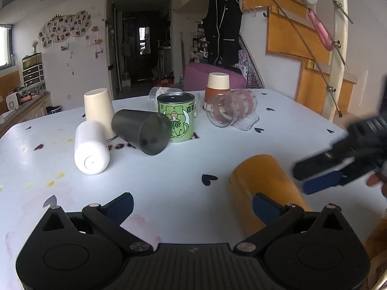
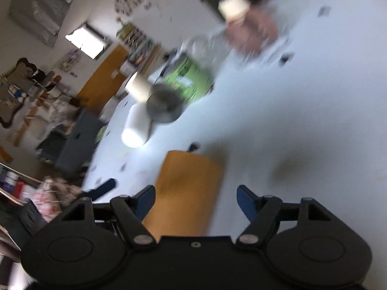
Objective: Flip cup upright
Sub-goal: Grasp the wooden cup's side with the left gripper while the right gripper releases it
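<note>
Left wrist view: your orange plastic cup (image 1: 261, 188) lies on its side on the white table (image 1: 169, 169), long axis running away from you.
Right gripper (image 2: 196, 200): spread wide, cup partly between its fingers, nearer.
Left gripper (image 1: 192, 207): spread, holding nothing.

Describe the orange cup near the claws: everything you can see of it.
The orange cup is plain, opaque and matte, plastic by its look, slightly tapered. It lies on its side on the white table, close to the near edge. Its mouth cannot be seen. The left claw is open, with one finger in front of the cup. The right claw is open, straddling the cup's near end; contact is unclear.
</note>
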Tool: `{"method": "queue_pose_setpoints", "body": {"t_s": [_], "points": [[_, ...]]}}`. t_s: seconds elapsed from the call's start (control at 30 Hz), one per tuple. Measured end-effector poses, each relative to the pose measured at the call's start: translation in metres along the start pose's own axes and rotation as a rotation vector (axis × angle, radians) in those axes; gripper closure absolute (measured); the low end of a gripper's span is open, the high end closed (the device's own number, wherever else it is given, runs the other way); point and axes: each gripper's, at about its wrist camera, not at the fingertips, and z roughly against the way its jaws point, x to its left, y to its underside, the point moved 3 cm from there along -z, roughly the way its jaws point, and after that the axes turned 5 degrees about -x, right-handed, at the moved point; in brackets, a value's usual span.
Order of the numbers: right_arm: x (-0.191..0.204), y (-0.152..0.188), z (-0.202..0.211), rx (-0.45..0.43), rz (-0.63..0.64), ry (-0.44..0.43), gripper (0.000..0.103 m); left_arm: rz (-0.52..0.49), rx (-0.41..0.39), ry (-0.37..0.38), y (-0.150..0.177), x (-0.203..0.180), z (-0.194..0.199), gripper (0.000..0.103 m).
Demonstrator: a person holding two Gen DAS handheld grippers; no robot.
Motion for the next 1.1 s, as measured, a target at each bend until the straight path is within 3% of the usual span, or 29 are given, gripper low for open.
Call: {"method": "queue_pose_setpoints", "body": {"t_s": [0.17, 0.3, 0.37, 0.63, 0.67, 0.73, 0.9, 1.1], "points": [[0.025, -0.011, -0.034, 0.148, 0.025, 0.009, 0.026, -0.001, -0.002, -0.003, 0.004, 0.002, 0.003, 0.000], [0.040, -0.016, -0.054, 0.202, 0.083, 0.064, 0.024, 0.014, -0.004, 0.009, 0.006, 0.004, 0.005, 0.000], [0.040, -0.015, -0.059, 0.211, 0.088, 0.086, 0.032, 0.034, -0.007, 0.038, 0.006, 0.004, 0.007, 0.000], [0.036, -0.011, -0.045, 0.176, 0.117, 0.076, 0.032, 0.129, 0.002, 0.155, 0.004, 0.005, 0.010, 0.000], [0.034, -0.010, -0.043, 0.171, 0.104, 0.077, 0.023, 0.166, 0.013, 0.174, 0.003, 0.009, 0.009, 0.000], [0.027, -0.010, -0.038, 0.158, 0.058, 0.052, 0.016, 0.234, 0.040, 0.208, 0.000, 0.015, 0.004, 0.000], [0.014, -0.009, -0.021, 0.096, -0.018, -0.019, 0.024, 0.400, 0.190, 0.317, -0.010, 0.017, -0.023, 0.001], [-0.005, -0.011, 0.007, -0.019, -0.092, -0.038, 0.029, 0.398, 0.260, 0.299, -0.018, -0.003, -0.046, 0.008]]}}
